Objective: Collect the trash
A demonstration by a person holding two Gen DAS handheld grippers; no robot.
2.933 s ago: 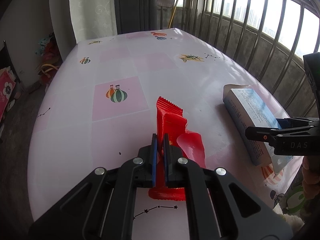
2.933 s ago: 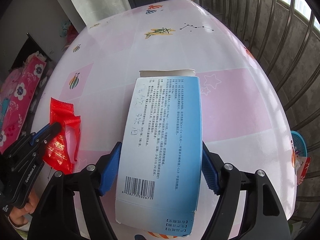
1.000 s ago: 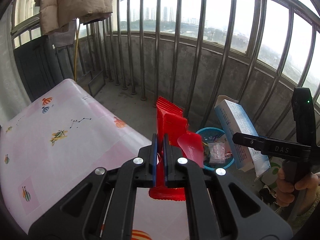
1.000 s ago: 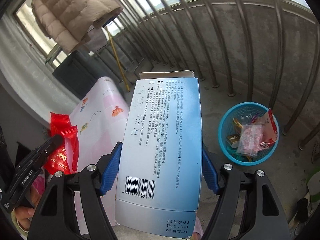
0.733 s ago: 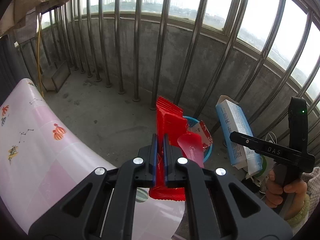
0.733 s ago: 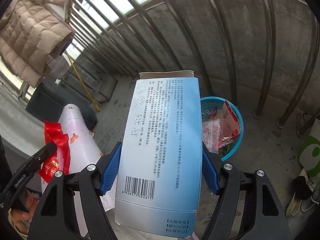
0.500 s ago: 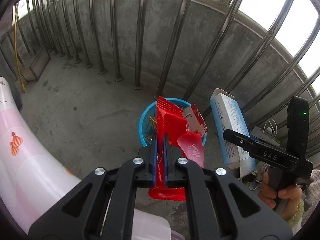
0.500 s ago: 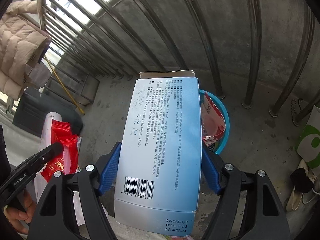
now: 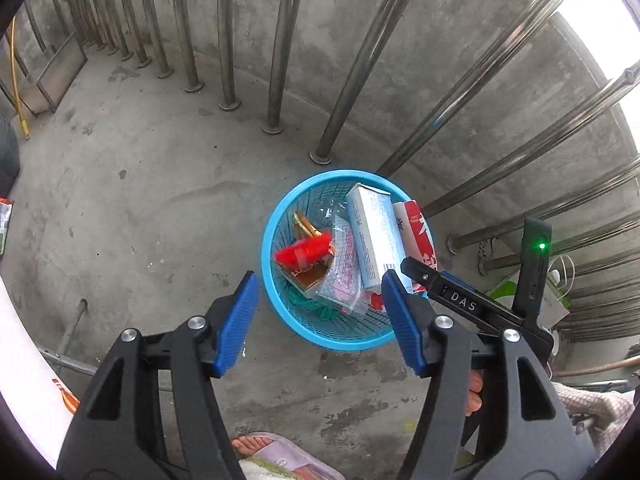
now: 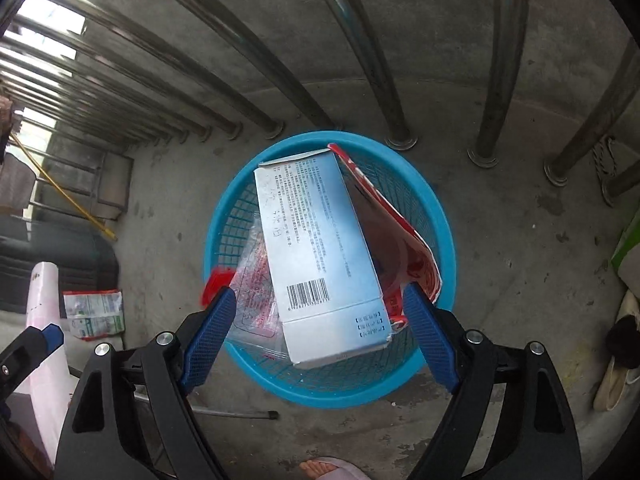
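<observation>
Railing bars: steel, upright along concrete wall
Floor: stained bare concrete
Shoes: by right edge
Yellow pole: leaning, far left

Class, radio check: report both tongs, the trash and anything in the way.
Left tongs and right tongs open, jaws just widened, nothing between. Red wrapper and box in blue basket. Nothing blocking.

Left tool and right tool, jaws just opened, seemingly empty.
</observation>
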